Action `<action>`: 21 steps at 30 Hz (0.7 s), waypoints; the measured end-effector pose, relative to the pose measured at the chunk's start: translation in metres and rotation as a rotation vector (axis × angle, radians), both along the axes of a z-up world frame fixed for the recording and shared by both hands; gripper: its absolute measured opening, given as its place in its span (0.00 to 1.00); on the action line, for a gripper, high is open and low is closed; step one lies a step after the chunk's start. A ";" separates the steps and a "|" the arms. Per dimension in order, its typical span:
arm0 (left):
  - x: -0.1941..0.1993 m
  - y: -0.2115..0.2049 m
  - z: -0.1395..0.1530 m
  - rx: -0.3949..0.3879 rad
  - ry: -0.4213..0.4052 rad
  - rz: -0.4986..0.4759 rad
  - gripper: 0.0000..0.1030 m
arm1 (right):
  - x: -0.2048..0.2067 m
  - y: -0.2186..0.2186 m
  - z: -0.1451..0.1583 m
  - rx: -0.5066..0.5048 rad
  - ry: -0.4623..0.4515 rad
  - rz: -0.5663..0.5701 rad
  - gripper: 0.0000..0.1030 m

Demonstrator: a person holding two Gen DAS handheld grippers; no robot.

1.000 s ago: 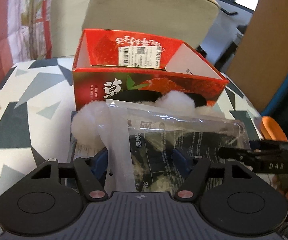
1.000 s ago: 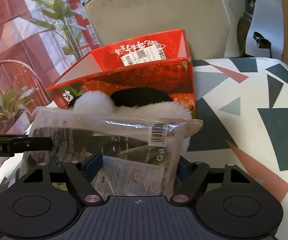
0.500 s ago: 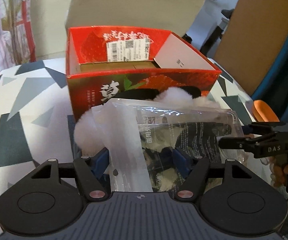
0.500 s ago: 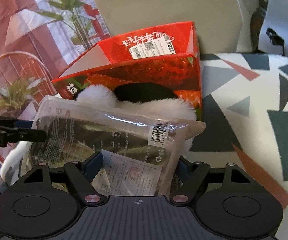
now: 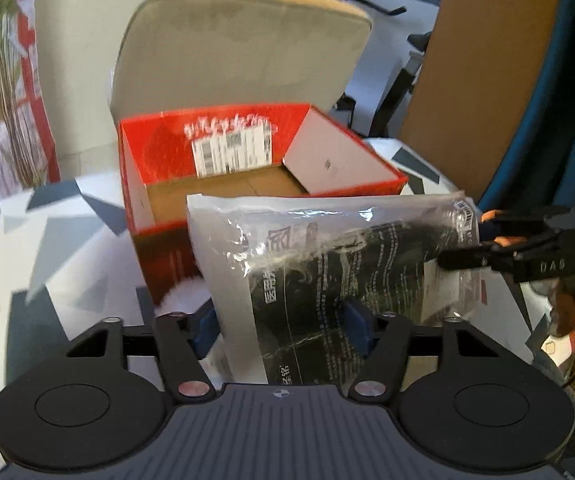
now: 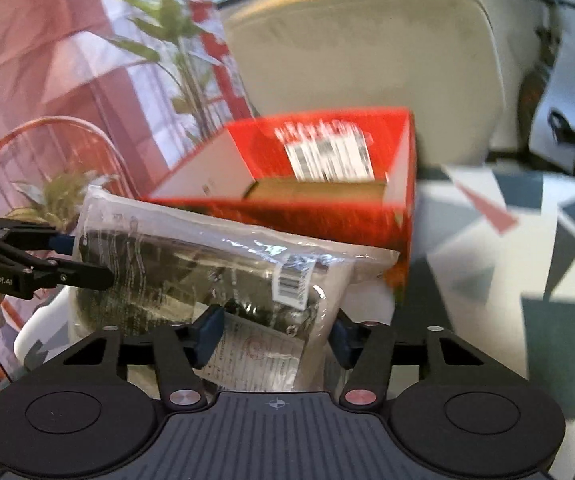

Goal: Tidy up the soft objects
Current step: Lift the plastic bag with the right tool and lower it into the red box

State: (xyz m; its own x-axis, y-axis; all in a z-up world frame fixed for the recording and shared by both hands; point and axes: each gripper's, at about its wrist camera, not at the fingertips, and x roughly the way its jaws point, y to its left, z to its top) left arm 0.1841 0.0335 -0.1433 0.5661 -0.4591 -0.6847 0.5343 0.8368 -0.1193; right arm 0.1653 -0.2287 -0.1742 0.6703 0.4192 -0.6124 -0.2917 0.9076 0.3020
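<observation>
Both grippers hold one flat plastic packet (image 5: pixel 327 264) by opposite ends, so it stays level and does not sag. The left gripper (image 5: pixel 283 322) and the right gripper (image 6: pixel 275 330) have just been closing and now clamp it. It hangs before the red box (image 5: pixel 155 148), probably its destination.

The plastic packet (image 5: pixel 327 264) is hanging in front of the open box (image 5: pixel 247 176), above the surface (image 5: pixel 47 240). The box is sitting on the surface, with the chair (image 5: pixel 239 48) standing behind it.
</observation>
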 end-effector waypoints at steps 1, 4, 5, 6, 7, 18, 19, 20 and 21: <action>-0.001 0.001 0.005 0.002 -0.014 0.009 0.54 | -0.001 0.000 0.006 -0.009 -0.019 0.009 0.43; -0.001 0.006 0.018 -0.029 -0.044 0.044 0.51 | -0.001 -0.001 0.025 -0.035 -0.079 0.030 0.37; -0.001 0.007 0.022 -0.043 -0.059 0.053 0.51 | 0.001 -0.002 0.031 -0.037 -0.097 0.030 0.36; -0.002 0.007 0.027 -0.052 -0.075 0.060 0.51 | 0.002 -0.003 0.036 -0.037 -0.114 0.028 0.35; -0.002 0.007 0.031 -0.057 -0.091 0.064 0.51 | 0.002 -0.004 0.042 -0.037 -0.135 0.025 0.35; 0.027 -0.015 0.072 -0.074 -0.257 0.125 0.51 | 0.029 -0.006 0.092 -0.137 -0.378 -0.011 0.33; 0.030 -0.017 0.074 -0.072 -0.275 0.135 0.51 | 0.033 -0.005 0.094 -0.149 -0.398 -0.017 0.32; 0.034 -0.020 0.076 -0.071 -0.290 0.143 0.51 | 0.038 -0.005 0.096 -0.157 -0.415 -0.023 0.32; 0.039 -0.023 0.076 -0.070 -0.301 0.151 0.51 | 0.044 -0.004 0.096 -0.168 -0.435 -0.033 0.32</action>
State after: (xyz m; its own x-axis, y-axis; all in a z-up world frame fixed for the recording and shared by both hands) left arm 0.2231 0.0108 -0.0669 0.8033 -0.3946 -0.4461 0.4247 0.9046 -0.0355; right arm 0.2092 -0.2328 -0.0783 0.8911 0.3126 -0.3291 -0.3289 0.9443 0.0064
